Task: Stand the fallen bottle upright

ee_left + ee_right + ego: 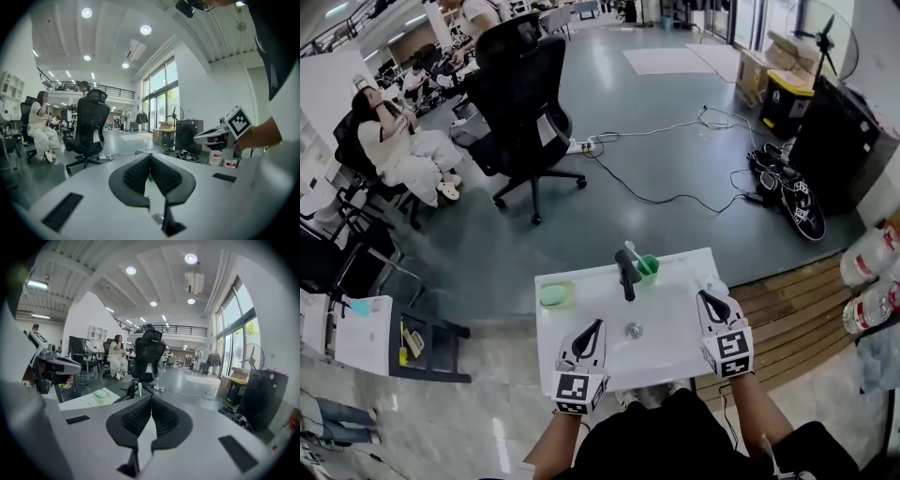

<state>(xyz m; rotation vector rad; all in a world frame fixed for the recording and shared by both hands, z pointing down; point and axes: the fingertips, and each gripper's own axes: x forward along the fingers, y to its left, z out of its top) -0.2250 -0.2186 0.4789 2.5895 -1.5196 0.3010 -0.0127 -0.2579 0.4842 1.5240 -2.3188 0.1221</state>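
Left claw (597,324) and right claw (704,296) hover pinched together, empty, over the white sink (667,319).

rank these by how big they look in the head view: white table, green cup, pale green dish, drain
1. white table
2. pale green dish, only slightly bigger than the cup, so this is a close call
3. green cup
4. drain
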